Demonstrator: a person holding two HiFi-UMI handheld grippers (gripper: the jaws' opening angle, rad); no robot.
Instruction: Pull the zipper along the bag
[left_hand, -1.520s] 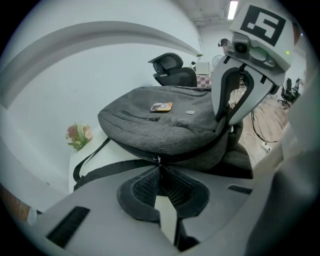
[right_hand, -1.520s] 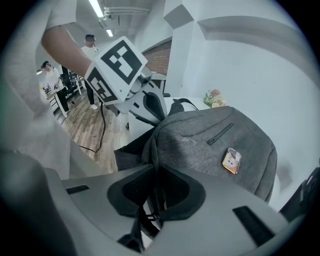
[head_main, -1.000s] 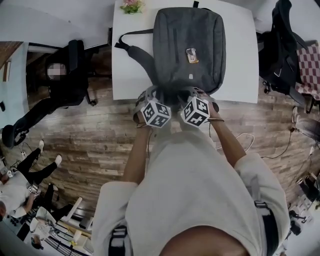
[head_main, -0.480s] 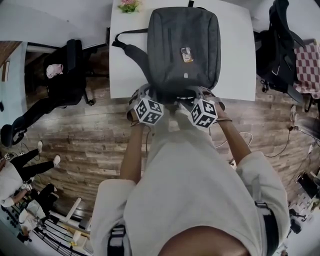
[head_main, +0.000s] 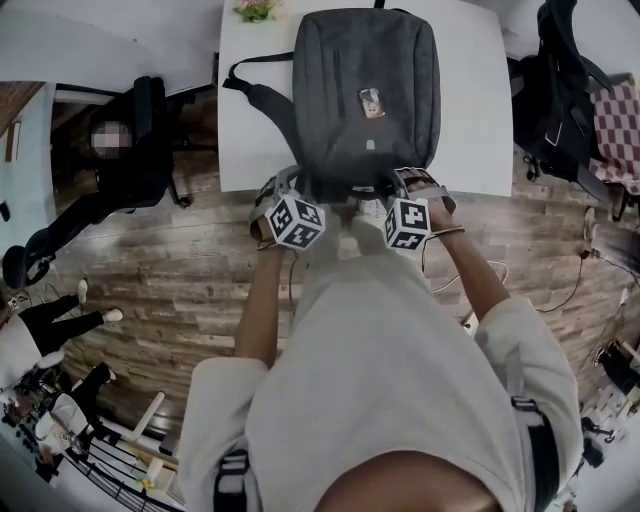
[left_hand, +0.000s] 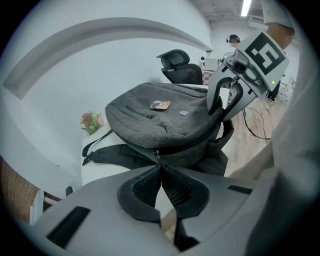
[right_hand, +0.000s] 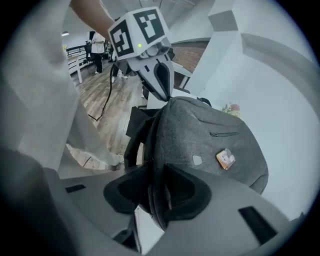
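A grey backpack (head_main: 365, 90) lies flat on the white table (head_main: 480, 120), its near end at the table's front edge. My left gripper (head_main: 298, 192) is at that end's left side, shut on the small zipper pull (left_hand: 158, 152) at the very tips of its jaws (left_hand: 159, 167). My right gripper (head_main: 405, 188) is at the right side of the same end. Its jaws (right_hand: 155, 192) are closing, with a fold of the bag's edge (right_hand: 156, 165) filling the gap between the pads. Each gripper shows in the other's view: the right gripper (left_hand: 227, 100) and the left gripper (right_hand: 162, 92).
A small flower pot (head_main: 257, 10) stands at the table's far left corner, and a bag strap (head_main: 262, 95) trails off the left edge. A black office chair (head_main: 140, 140) is at the left and dark bags (head_main: 560, 90) at the right. A cable (head_main: 490, 275) lies on the wooden floor.
The two grippers have moved apart along the bag's near end, the right one further right and the left one slightly left. The backpack stays in place on the table.
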